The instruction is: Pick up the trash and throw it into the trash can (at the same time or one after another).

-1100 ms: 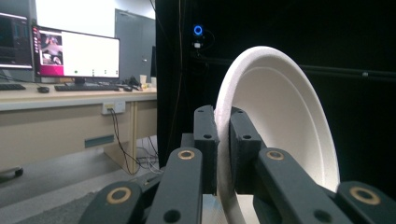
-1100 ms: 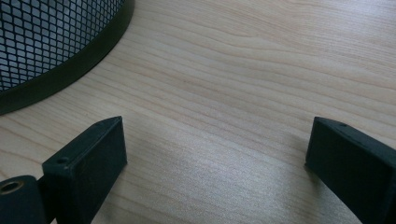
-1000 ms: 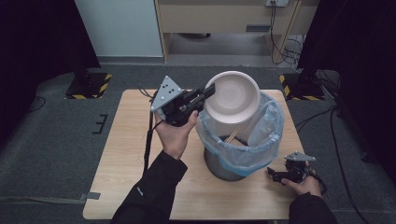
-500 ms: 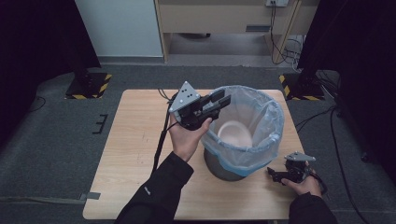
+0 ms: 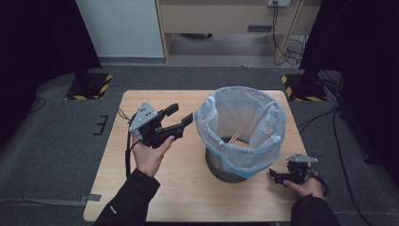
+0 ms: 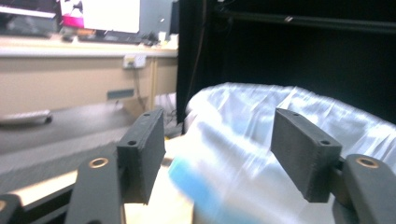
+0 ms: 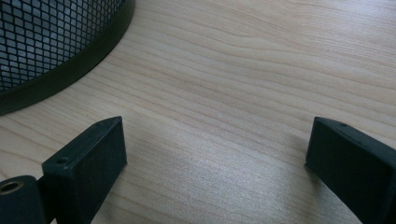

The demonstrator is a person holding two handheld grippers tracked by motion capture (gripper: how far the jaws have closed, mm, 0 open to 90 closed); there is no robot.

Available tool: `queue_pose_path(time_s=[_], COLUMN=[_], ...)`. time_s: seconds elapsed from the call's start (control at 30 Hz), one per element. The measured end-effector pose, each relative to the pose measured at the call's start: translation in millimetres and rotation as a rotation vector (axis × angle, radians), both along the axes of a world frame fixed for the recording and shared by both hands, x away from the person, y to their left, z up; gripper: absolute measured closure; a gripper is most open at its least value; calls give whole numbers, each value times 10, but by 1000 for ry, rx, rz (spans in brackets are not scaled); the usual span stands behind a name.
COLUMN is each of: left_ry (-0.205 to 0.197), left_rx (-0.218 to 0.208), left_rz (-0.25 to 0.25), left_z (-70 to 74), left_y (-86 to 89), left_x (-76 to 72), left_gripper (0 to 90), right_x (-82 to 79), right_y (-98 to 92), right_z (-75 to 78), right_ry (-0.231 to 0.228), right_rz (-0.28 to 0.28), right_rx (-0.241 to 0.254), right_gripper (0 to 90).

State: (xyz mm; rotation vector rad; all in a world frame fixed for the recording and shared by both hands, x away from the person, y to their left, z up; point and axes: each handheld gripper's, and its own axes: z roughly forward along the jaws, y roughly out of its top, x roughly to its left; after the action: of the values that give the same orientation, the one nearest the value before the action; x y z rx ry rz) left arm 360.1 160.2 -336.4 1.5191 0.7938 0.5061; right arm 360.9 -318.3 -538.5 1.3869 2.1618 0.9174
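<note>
1. Pale wooden bench (image 5: 155,197), bare apart from one container on its right half.
2. Mesh waste bin (image 5: 263,117), lined with a pale blue bag folded over the rim, standing upright right of centre. Dark mesh wall and base ring close at the upper left of the right gripper view (image 7: 46,37). Mouth open and unobstructed.
3. Left gripper (image 5: 181,114), held above the bench just left of the bin, pointing right towards the liner but apart from it. Jaws just been opening, now wide, nothing between them; blurred liner (image 6: 243,121) beyond the gap in the left gripper view (image 6: 217,140).
4. Right gripper (image 5: 276,177), low at the near right corner, just beside the bin's base. Jaws wide and empty, bare wood grain (image 7: 233,60) between them in the right gripper view (image 7: 215,140).
5. Thin wooden sticks (image 5: 236,134), leaning inside the bin against the liner; anything else down there too shadowed to tell.
6. Step in hand, as a judgement: the close of a drop into the bin, with the left jaws emptied and clear of the rim.
7. Next move, likely: either draw the left gripper back to a rest on the near left of the bench, or reach for another item to discard. Worth keeping clear of the loose liner edge, to avoid snagging it and tipping the light bin.
</note>
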Motion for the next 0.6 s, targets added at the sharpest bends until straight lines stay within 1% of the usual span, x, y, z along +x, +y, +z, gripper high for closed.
queue_pose_path(time_s=[0.07,0.2,0.33,0.47,0.6], left_ry=[28,93,148,221,291], left_rx=[22,72,121,183,228], left_rz=[17,36,49,57,79], left_z=[-127,-386,-616,-845,-1078], left_y=[71,185,276,361,475], left_x=[-8,-15,-38,-58,-63], left_gripper=[316,299,282,258,241], right_x=[0,0,0,0,0], right_y=[0,0,0,0,0], right_z=[0,0,0,0,0], right_ry=[0,0,0,0,0], right_rz=[0,0,0,0,-1], right_rx=[0,0,0,0,0], right_gripper=[52,52,52,52,53])
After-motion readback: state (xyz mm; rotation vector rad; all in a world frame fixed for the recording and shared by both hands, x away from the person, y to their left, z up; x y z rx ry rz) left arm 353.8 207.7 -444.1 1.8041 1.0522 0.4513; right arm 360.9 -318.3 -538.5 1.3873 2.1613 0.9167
